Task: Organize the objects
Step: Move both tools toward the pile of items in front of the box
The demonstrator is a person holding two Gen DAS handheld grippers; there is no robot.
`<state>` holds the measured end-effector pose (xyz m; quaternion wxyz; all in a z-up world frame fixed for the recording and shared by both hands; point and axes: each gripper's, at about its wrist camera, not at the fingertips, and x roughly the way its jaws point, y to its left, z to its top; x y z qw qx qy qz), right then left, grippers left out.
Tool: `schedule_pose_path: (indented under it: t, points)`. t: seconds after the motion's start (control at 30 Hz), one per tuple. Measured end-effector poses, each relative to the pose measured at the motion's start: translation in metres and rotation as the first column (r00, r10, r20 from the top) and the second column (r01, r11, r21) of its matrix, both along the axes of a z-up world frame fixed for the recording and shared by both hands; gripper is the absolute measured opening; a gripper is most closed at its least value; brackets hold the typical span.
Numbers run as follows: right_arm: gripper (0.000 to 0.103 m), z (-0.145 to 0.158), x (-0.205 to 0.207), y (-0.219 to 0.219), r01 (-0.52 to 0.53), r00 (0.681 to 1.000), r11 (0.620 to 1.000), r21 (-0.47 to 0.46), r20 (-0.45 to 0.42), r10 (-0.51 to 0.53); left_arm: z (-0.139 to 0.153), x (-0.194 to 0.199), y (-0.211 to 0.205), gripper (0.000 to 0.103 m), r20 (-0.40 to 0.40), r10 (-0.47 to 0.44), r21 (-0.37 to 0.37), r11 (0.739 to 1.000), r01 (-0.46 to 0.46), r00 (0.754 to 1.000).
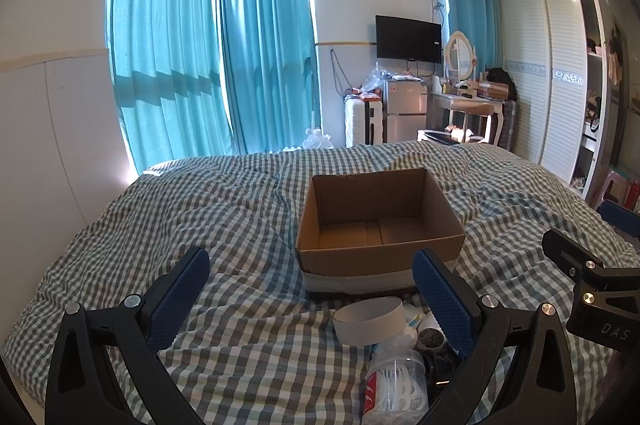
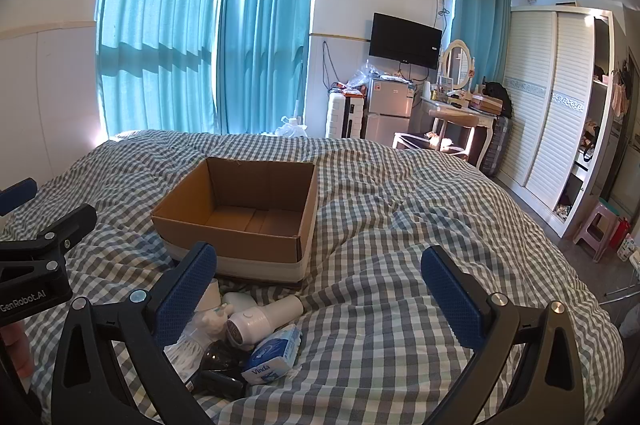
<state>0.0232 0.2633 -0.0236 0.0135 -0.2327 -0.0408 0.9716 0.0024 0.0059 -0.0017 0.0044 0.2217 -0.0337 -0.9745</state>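
Nothing is packed yet. Both the left gripper (image 1: 310, 289) and right gripper (image 2: 318, 285) are wide open and empty. The pile (image 2: 240, 337) at 7 o'clock must be picked up and put in the empty box (image 2: 240, 209).

Clear jar (image 1: 394, 391) cut off at bottom edge; dark item (image 2: 218, 365) behind left finger unidentifiable.

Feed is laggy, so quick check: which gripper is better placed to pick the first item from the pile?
Left, probably. The clear plastic jar lies between the open left gripper; the right gripper frames bare checked quilt.
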Motion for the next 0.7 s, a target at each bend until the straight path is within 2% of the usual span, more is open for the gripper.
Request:
schedule_pose_path:
  t: [0.7]
  points:
    - [0.103,-0.0016,0.0012,-0.0009,-0.005,1.000,1.000,0.004,0.007,0.005,-0.0030,-0.0002,-0.0019,0.103,0.013,-0.002,0.001,1.000,0.002,1.000]
